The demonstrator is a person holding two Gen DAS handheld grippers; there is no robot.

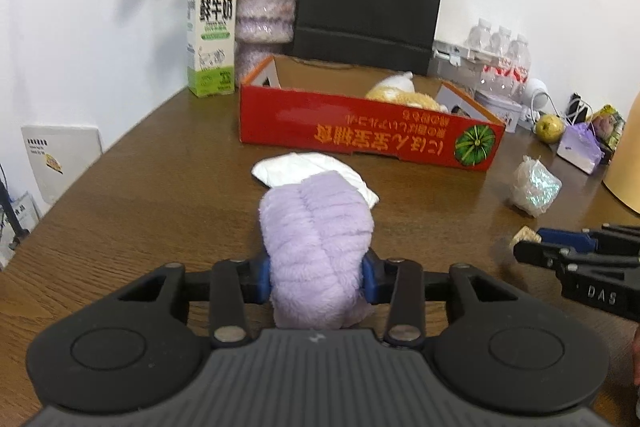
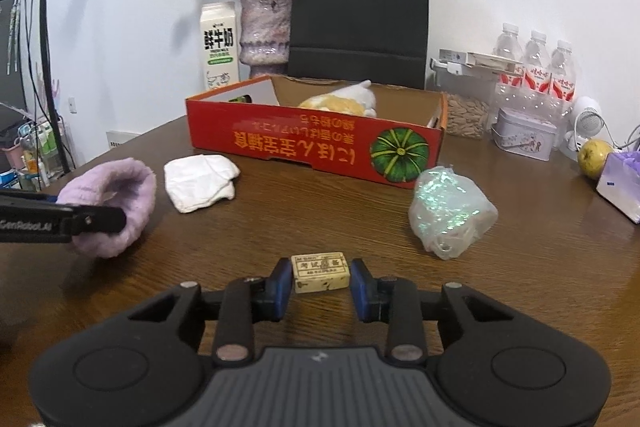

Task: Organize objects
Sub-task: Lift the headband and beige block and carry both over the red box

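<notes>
My left gripper (image 1: 317, 277) is shut on a fluffy purple cloth (image 1: 316, 247), held just above the brown table; the cloth also shows at the left of the right wrist view (image 2: 116, 203). A white folded cloth (image 1: 304, 169) lies just beyond it. My right gripper (image 2: 320, 277) is open, its blue pads either side of a small cream eraser (image 2: 320, 271) on the table, with small gaps. The red cardboard box (image 2: 312, 143) stands behind, holding a yellow and white plush toy (image 2: 344, 101). A shiny wrapped bundle (image 2: 452, 211) lies right of the eraser.
At the back stand a milk carton (image 2: 218, 47), a vase of dried roses (image 2: 266, 27) and a black paper bag (image 2: 358, 15). At the right are water bottles (image 2: 536, 67), a tin (image 2: 524, 133), a green-yellow fruit (image 2: 596, 159) and a purple pouch (image 2: 620, 187).
</notes>
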